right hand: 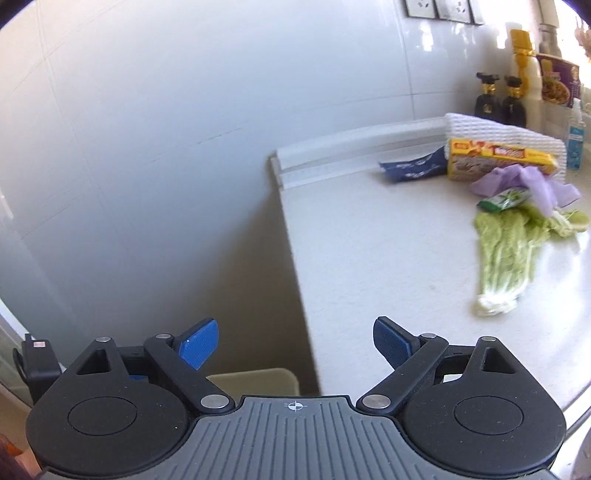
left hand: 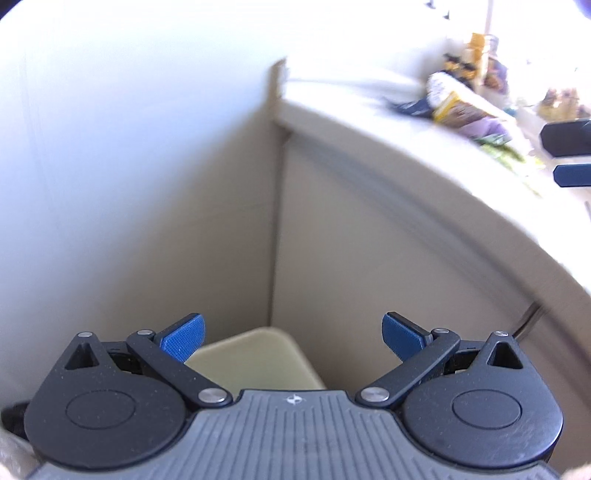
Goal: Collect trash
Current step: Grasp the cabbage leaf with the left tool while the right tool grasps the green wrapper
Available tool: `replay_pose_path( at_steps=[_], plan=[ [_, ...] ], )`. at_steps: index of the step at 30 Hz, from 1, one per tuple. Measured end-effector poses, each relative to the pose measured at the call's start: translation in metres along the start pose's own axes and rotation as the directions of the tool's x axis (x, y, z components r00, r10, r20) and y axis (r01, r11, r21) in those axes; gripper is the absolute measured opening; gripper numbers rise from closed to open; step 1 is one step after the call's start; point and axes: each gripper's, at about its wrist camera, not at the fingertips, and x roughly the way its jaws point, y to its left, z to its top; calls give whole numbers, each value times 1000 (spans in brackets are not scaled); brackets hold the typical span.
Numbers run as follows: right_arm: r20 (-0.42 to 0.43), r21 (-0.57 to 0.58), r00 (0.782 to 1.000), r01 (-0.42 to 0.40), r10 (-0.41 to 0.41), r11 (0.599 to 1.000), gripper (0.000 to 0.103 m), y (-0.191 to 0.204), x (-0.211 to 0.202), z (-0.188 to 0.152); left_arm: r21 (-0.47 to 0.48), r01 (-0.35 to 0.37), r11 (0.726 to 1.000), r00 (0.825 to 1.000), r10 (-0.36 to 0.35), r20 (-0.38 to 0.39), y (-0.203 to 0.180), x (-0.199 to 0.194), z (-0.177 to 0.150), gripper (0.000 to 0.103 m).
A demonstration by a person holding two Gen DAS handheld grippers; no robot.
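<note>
I see a white tiled wall [right hand: 147, 129] meeting the pale tabletop [right hand: 388, 258] in a shadowed corner; wall sockets [right hand: 439, 8] sit high, daylight glaring from the right.

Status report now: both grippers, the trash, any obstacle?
Left gripper, right gripper: jaws open, empty. Trash on counter: cabbage leaf, yellow box, purple bag. Beige bin below. Nothing blocking.

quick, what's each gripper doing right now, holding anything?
Left gripper: open, holding nothing.
Right gripper: open, holding nothing.
</note>
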Motion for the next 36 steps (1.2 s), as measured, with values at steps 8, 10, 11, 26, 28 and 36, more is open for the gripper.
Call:
replay_pose_path(
  at_steps=[8,10,11,26,28,36],
  plan=[
    [95,-7,979,182,-180,983,99,-84,-32,24,126,71,989,993,-82,81,-51,-1,43,103],
    [113,-11,967,230,-227,973,99,-107,-32,29,160,88,983,990,-104,94,-69,7,55,103],
    [124,-12,960,255,-252,967,100,-118,-31,32,174,95,980,989,-113,100,-78,10,61,103],
    [106,3,952,290,-288,957,100,-202,13,77,321,214,923,961,-257,98,-175,58,100,101],
    [99,17,954,283,-283,959,97,-204,21,80,315,233,920,958,-274,89,-179,63,102,95],
    [77,18,992,103,-104,995,50,-204,40,86,299,308,903,942,-333,37,-190,82,107,66]
  ],
)
